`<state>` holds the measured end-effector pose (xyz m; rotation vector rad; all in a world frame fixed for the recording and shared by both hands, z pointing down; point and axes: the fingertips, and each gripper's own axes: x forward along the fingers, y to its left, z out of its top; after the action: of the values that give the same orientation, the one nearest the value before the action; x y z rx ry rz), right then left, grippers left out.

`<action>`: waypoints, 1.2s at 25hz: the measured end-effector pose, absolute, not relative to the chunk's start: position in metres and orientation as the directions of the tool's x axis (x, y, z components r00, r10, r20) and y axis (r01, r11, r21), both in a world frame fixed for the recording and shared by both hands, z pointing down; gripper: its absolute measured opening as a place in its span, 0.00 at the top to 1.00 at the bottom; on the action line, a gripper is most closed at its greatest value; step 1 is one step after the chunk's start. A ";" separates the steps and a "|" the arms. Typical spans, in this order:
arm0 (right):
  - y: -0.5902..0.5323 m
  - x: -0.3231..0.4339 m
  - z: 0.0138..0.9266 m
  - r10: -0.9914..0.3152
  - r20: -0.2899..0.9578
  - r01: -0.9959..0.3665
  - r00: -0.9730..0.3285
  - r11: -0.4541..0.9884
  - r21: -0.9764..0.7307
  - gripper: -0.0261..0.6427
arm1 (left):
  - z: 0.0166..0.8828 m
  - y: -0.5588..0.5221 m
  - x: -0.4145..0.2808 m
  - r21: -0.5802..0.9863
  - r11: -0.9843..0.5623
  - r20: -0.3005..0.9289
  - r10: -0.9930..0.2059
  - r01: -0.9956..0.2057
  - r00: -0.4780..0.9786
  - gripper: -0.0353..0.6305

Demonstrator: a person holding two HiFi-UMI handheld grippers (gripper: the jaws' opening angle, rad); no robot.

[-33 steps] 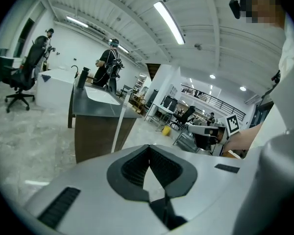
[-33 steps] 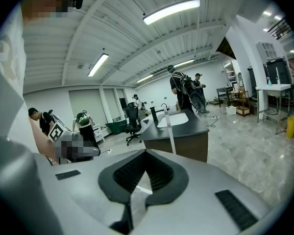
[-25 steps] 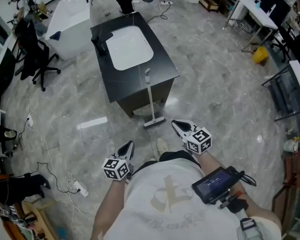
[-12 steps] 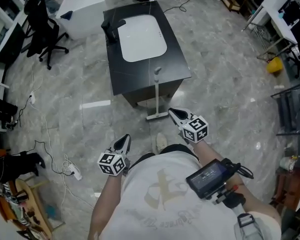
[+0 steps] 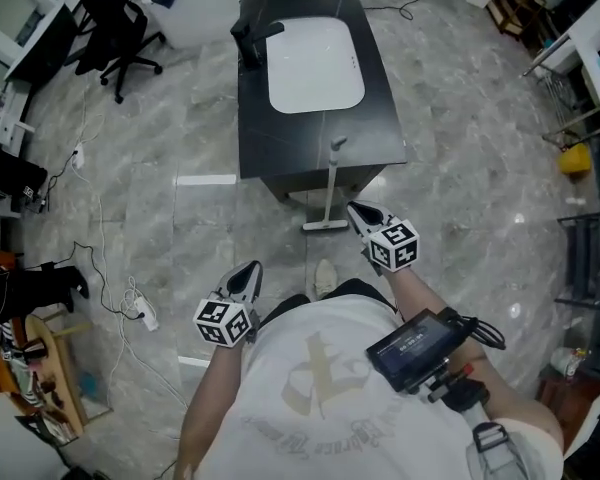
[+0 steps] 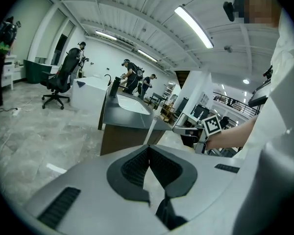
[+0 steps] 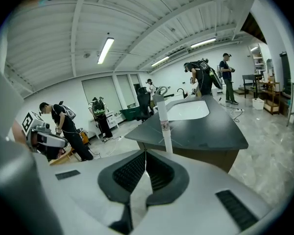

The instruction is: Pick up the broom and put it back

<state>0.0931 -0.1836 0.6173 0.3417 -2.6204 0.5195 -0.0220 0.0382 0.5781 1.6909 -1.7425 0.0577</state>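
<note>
The broom stands against the front of the black cabinet, its white handle upright and its flat head on the floor. My right gripper is shut and empty, its tips just right of the broom head. From the right gripper view the handle rises straight ahead, just beyond the closed jaws. My left gripper hangs back at lower left, shut on nothing. Its own view shows the handle and the right gripper ahead.
A white basin is set in the cabinet top. An office chair stands at far left. Cables and a power strip lie on the marble floor at left. A yellow object sits at right. Several people stand in the background.
The person has stepped closer to the cabinet. My right gripper moved forward and down toward the broom head. The left gripper stayed low at the side.
</note>
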 end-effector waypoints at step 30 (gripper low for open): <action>-0.245 0.034 0.736 -0.098 0.608 -0.357 -0.788 0.877 -0.322 0.79 | 0.596 0.045 -0.042 0.394 0.351 0.572 -0.817 -0.850 -0.072 0.93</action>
<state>0.0343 -0.2446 0.7360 0.3280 -2.4429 0.5705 -0.0425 0.0450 0.5961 1.4581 -1.8738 0.0557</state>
